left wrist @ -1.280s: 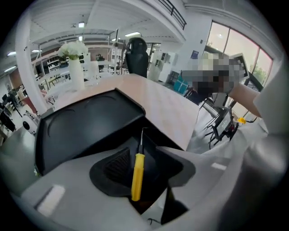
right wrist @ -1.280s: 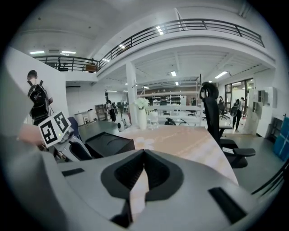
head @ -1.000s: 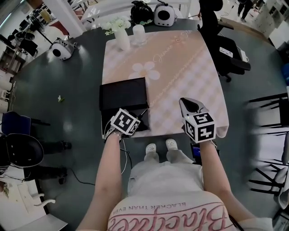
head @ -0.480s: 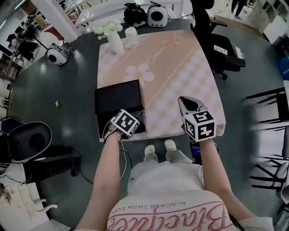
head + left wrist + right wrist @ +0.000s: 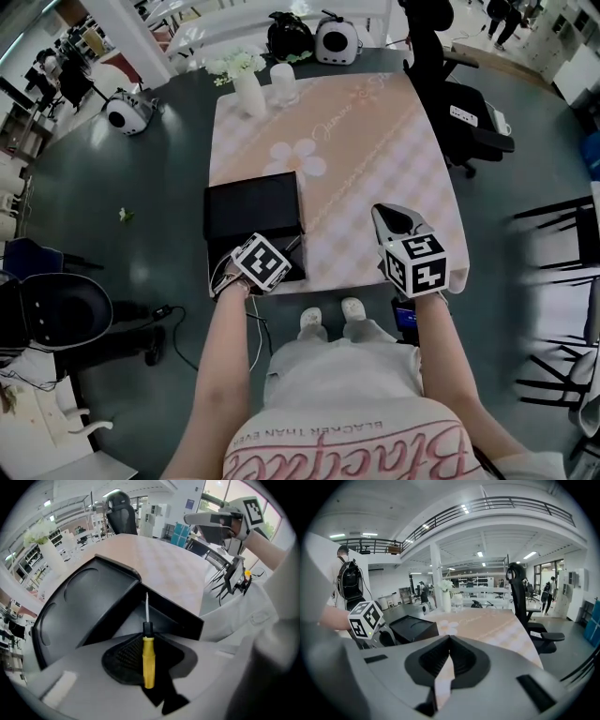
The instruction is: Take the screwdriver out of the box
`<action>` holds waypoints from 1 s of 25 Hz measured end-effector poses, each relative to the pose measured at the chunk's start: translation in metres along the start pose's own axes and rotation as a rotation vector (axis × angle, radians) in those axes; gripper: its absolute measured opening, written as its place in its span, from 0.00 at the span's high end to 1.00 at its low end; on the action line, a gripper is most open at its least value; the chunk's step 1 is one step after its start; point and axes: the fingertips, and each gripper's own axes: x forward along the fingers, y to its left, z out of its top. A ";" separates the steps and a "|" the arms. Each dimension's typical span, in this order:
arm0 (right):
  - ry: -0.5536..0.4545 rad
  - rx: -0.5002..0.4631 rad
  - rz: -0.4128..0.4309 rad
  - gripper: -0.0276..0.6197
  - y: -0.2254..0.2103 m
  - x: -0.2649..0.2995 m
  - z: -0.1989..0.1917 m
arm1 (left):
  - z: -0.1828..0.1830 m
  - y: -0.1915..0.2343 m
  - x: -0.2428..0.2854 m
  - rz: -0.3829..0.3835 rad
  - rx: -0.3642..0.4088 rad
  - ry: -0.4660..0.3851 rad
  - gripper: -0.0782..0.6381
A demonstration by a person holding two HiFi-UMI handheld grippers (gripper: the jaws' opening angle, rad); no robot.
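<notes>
A black box (image 5: 253,202) lies open at the table's near left, its lid (image 5: 89,602) raised. My left gripper (image 5: 262,262) points steeply down over the box's near edge. In the left gripper view a screwdriver (image 5: 148,660) with a yellow handle and thin metal shaft stands between the jaws of the left gripper (image 5: 146,637). The jaws are closing and the pads (image 5: 124,658) meet the handle on both sides. My right gripper (image 5: 394,217) hovers over the table's near right edge. In its own view the right gripper (image 5: 450,639) is shut, its tips touching, with nothing held.
The table (image 5: 375,159) has a pink checked cloth. A white vase of flowers (image 5: 249,82) and a glass (image 5: 284,78) stand at its far left corner. A black office chair (image 5: 469,122) is to the right, and bags (image 5: 293,30) lie beyond the far edge.
The left gripper's marker cube has rolled a little above the box's near edge. The right gripper has stayed where it was.
</notes>
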 end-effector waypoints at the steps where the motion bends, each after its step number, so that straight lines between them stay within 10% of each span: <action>1: -0.001 -0.002 0.005 0.95 0.002 0.001 0.001 | -0.002 0.000 -0.002 0.004 0.012 0.002 0.78; 16: -0.066 -0.077 0.052 0.95 0.017 0.007 0.044 | 0.024 0.012 -0.075 0.083 -0.025 -0.210 0.78; 25: -0.157 -0.143 0.076 0.95 0.029 -0.006 0.095 | 0.060 0.030 -0.151 0.127 -0.178 -0.541 0.78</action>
